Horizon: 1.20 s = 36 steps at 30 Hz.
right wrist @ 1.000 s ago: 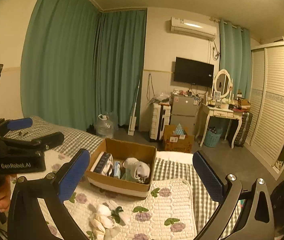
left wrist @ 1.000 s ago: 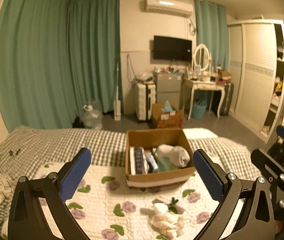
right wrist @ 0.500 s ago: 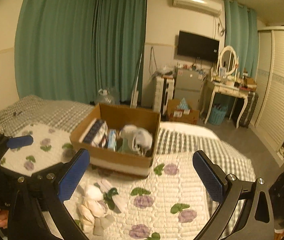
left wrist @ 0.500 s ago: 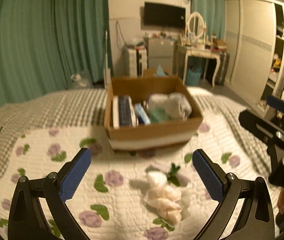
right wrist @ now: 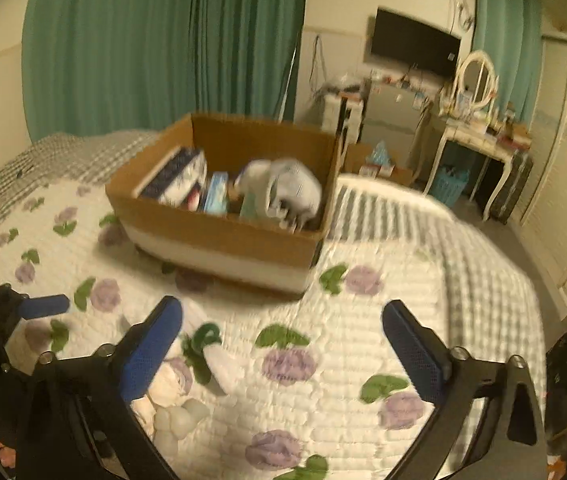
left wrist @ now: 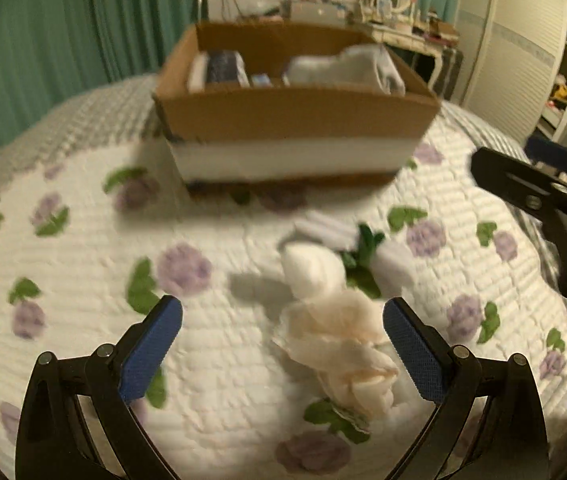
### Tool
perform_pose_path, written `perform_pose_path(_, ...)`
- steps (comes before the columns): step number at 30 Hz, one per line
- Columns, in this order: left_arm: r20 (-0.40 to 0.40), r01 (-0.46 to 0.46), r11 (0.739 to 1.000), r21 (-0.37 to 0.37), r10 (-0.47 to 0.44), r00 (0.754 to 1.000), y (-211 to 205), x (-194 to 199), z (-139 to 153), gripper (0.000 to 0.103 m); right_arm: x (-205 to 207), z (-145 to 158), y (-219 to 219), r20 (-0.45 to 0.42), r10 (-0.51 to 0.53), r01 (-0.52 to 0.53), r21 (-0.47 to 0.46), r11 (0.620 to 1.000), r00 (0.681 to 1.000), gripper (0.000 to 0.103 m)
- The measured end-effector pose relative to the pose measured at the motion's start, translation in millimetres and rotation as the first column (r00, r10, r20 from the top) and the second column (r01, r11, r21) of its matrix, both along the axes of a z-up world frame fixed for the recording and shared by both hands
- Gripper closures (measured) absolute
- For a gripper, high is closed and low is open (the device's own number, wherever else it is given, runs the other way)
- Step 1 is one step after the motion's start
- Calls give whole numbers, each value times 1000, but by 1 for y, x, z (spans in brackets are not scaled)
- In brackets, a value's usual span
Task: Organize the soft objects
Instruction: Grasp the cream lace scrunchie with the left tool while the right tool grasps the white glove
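Both wide open, the left gripper (left wrist: 282, 330) hovers low over a soft flower bunch (left wrist: 337, 320) while the right gripper (right wrist: 281, 334) points toward the cardboard box (right wrist: 219, 236).

A cardboard box (left wrist: 295, 120) is sitting on the bed (left wrist: 83, 360); a soft flower bundle (left wrist: 335, 320) is lying in front of it, nearer the cameras.

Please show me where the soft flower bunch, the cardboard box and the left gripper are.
flower bunch (left wrist: 335, 332), left wrist view, on the cream petals.
box (right wrist: 219, 236), right wrist view, on its front wall.
left gripper (left wrist: 282, 354), left wrist view, midway between fingertips.
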<state>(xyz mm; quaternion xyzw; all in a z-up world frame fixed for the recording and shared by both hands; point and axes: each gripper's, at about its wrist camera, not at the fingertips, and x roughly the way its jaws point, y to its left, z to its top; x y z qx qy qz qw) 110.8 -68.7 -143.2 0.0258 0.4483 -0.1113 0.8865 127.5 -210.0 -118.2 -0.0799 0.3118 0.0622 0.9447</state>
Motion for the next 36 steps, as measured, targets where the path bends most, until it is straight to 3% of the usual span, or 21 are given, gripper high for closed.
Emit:
perform_pose_path(5, -98, 18, 1000, 4, -17, 995, -4, 7, -28, 2, 19, -31, 0, -94, 2, -4, -20, 1000, 996, 14)
perform_pose_path(7, -135, 9, 1000, 2, -8, 991, -1, 8, -39, 18, 25, -38, 1, -122, 12, -14, -14, 1000, 992, 15)
perform_pose_path(11, -149, 22, 1000, -19, -25, 989, 2, 4, -45, 37, 34, -52, 8, -161, 34, -37, -13, 999, 986, 15)
perform_pose_path(13, -154, 49, 997, -61, -58, 986, 2, 0, -43, 70, 37, -60, 16, -187, 59, -65, -28, 997, 981, 15)
perform_pose_path(16, -164, 64, 994, -94, -79, 983, 6, -1, -42, 86, 40, -70, 28, -216, 87, -102, -56, 993, 973, 15)
perform_pose_path(22, -155, 49, 994, -102, -65, 986, 23, -3, -33, 93, 44, -89, 38, -270, 110, -137, -83, 987, 957, 18)
perform_pose_path(24, -142, 42, 995, -89, -54, 988, 26, -4, -30, 94, 46, -93, 39, -290, 111, -140, -82, 987, 951, 34)
perform_pose_path(28, -122, 21, 998, -66, -29, 992, 38, -7, -24, 94, 49, -103, 41, -328, 110, -147, -88, 985, 938, 48)
perform_pose_path(30, -108, 9, 999, -53, -15, 994, 44, -9, -20, 94, 48, -103, 43, -327, 104, -141, -92, 986, 939, 87)
perform_pose_path(36, -59, -26, 999, -37, 24, 998, 54, -17, -6, 94, 30, -91, 41, -304, 101, -133, -86, 987, 947, 92)
